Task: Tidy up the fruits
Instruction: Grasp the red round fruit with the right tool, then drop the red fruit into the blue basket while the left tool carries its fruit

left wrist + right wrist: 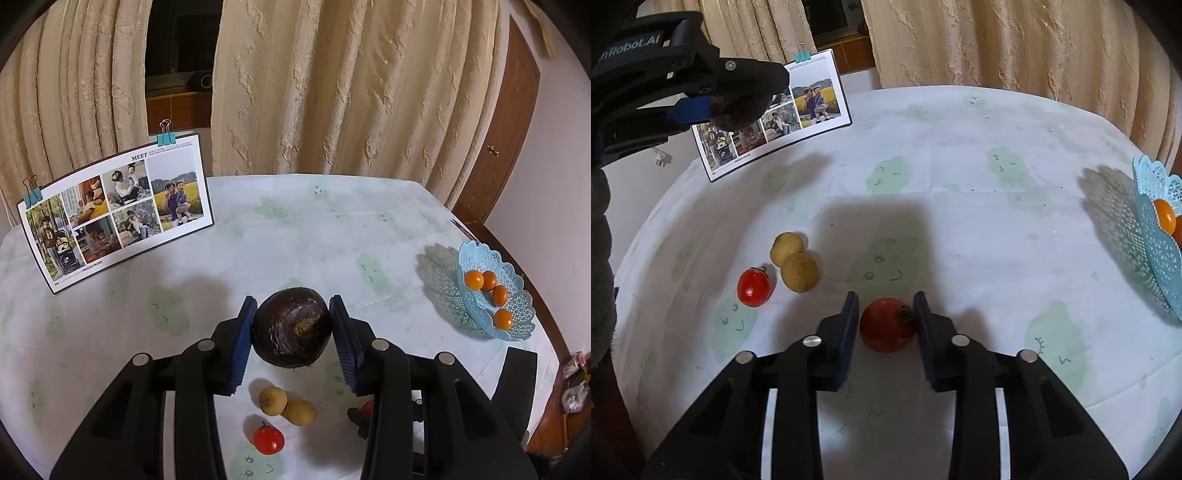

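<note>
Cream curtains: hang (332, 92) behind the table, a dark gap between them on the left.
Photo card: stands (114, 206) at the table's far left, held by two teal binder clips.
Tablecloth: white with pale green cloud faces (295, 229), covering the whole table.
Left gripper: raised above the cloth (291, 325), jaws partway closed, blue pads pressed on both sides of a dark brown round fruit (291, 328) that hangs clear of the table.
Two tan fruits: touching each other (794, 262) on the cloth, near left of centre.
Small red tomato: just beside the tan pair (754, 287), on their near left, stem up.
Right gripper: low over the cloth (886, 321), jaws drawn in close around a second red tomato (886, 328); both pads meet its sides. Whether it has left the cloth I cannot tell.
Blue lace basket: at the table's right edge (517, 295), well apart from the loose fruit.
Four orange fruits: lying in a row (489, 291) inside the basket.
</note>
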Demonstrator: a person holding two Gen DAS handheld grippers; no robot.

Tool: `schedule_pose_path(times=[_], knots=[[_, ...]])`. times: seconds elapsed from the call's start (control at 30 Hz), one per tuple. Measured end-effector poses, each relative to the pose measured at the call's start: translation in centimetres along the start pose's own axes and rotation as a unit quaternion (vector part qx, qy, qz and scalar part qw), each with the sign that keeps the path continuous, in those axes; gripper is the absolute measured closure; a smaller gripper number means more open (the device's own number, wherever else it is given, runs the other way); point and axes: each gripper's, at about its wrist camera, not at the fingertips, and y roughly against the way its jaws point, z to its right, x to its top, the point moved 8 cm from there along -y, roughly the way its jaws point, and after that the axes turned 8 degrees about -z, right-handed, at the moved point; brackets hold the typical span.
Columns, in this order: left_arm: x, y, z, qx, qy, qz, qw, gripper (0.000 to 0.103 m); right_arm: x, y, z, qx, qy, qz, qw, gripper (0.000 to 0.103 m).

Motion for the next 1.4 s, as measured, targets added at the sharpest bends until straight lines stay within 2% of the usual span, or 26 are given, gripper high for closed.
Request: schedule_pose_path(times=[0.17, 0.37, 0.57, 0.83, 1.07, 1.27, 1.4], knots=[[-0.1, 0.0, 0.2, -0.001, -0.001, 0.0, 1.0, 0.062, 0.0, 1.1, 0.7, 0.002, -0.015, 0.015, 1.0, 0.073], [-0.2, 0.0, 0.8, -0.002, -0.005, 0.0, 1.0, 0.062, 0.6, 4.8, 3.5, -0.013, -0.052, 0.062, 0.997, 0.073], [-0.4, -0.1, 1.6, -0.005, -0.013, -0.001, 0.9999, 0.062, 0.8, 9.3, 9.0, -0.04, -0.115, 0.116, 0.986, 0.073], [-0.8, -0.1, 2.4, -0.007, -0.023, -0.001, 0.9997, 0.062, 0.2, 13.6, 15.5, -0.074, -0.177, 0.163, 0.968, 0.073], [-1.0, -0.2, 3.0, -0.006, -0.027, -0.002, 0.9996, 0.062, 0.0, 15.1, 19.1, -0.105, -0.205, 0.182, 0.956, 0.073], [-1.2, -0.3, 3.7, -0.01, -0.029, -0.004, 0.9995, 0.062, -0.4, 14.9, 21.2, -0.127, -0.223, 0.183, 0.949, 0.073], [-1.2, -0.5, 4.4, -0.011, -0.032, -0.007, 0.9994, 0.062, -1.1, 14.2, 22.5, -0.123, -0.235, 0.178, 0.948, 0.073]])
